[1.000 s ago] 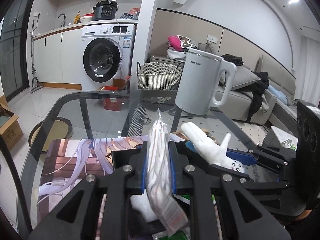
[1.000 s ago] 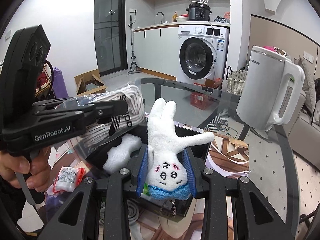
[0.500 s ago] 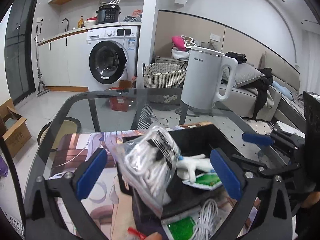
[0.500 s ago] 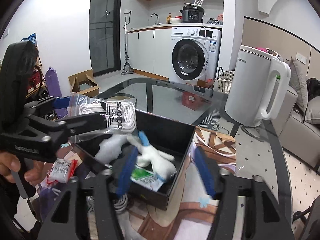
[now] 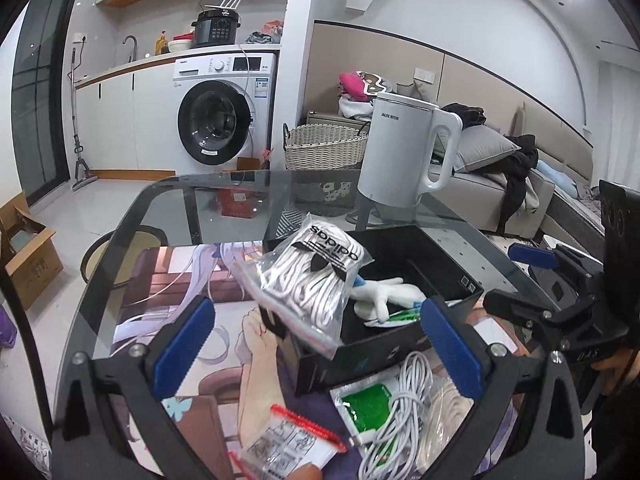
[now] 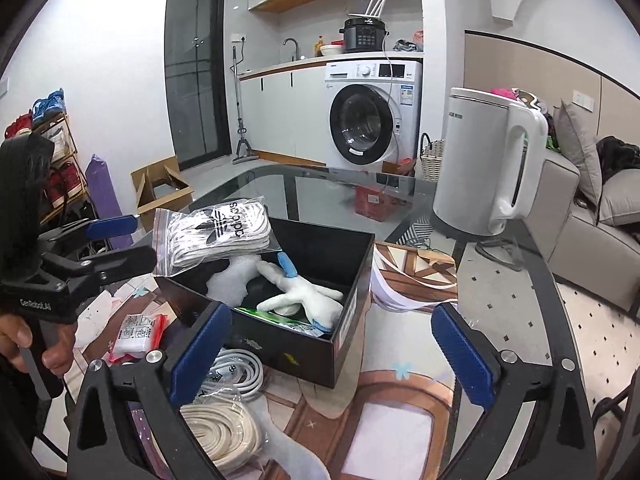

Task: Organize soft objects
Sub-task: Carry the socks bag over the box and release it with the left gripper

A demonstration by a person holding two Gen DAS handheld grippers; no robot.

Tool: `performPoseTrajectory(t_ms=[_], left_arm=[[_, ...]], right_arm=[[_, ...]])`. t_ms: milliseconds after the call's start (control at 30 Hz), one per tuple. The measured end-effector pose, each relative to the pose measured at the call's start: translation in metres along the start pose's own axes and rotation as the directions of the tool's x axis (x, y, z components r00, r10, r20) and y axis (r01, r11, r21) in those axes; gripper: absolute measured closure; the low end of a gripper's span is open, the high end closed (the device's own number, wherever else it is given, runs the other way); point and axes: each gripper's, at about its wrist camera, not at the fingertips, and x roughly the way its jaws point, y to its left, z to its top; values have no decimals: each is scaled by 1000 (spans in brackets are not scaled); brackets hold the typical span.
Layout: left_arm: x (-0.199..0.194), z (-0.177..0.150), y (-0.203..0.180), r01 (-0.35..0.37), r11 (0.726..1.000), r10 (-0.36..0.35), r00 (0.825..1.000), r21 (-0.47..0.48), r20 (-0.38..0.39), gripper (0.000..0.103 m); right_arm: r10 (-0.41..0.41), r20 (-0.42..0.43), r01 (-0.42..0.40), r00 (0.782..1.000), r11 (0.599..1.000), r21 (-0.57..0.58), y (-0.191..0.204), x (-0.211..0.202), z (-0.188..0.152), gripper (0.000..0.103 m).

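**Both tools open over the black box**

The left tool (image 5: 316,340) stood with its blue pads wide apart at the bottom of its frame, holding nothing. The right tool (image 6: 332,344) was spread just as wide and also empty. At the centre of both views sat a black box (image 6: 352,292) on the glass desk (image 5: 224,204). A clear bag of white laces (image 5: 316,276) leaned on the box's near-left rim, partly hanging outside it. Inside the box lay a white plush toy (image 6: 300,296) with blue trim, resting on a green packet (image 6: 280,318). Below the box, in the lower part of the left view, lay a coiled white cable (image 5: 400,412) and a small red-edged packet (image 5: 284,444). A white kettle (image 6: 488,164) stood in the upper right.
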Motion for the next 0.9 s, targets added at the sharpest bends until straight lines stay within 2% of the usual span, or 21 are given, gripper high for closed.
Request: performPoseTrajectory(t_ms=[233, 367, 533, 633, 700, 800, 900], left_arm=[[-12, -5, 11, -16, 999, 16, 1000, -29, 1, 0], [-14, -6, 20, -79, 996, 80, 997, -38, 18, 0], [-12, -7, 47, -165, 981, 169, 985, -107, 31, 0], [7, -6, 49, -187, 980, 186, 982, -69, -24, 0], [22, -6, 43, -178, 983, 176, 983, -40, -52, 0], [40, -4, 32, -118, 992, 115, 990, -36, -84, 0], [41, -1, 19, -91, 996, 90, 994, -14, -61, 0]], right_arm=[[14, 3, -14, 1000, 999, 33, -2, -8, -8, 1], [9, 11, -9, 1000, 999, 34, -6, -12, -10, 1], [4, 26, -5, 1000, 999, 43, -13, -15, -10, 0], [6, 24, -7, 1000, 999, 51, -16, -14, -12, 1], [5, 19, -6, 1000, 999, 53, -18, -13, -13, 0], [-3, 21, 2, 1000, 999, 53, -21, -14, -14, 0], [-8, 23, 6, 1000, 998, 58, -24, -16, -15, 0]])
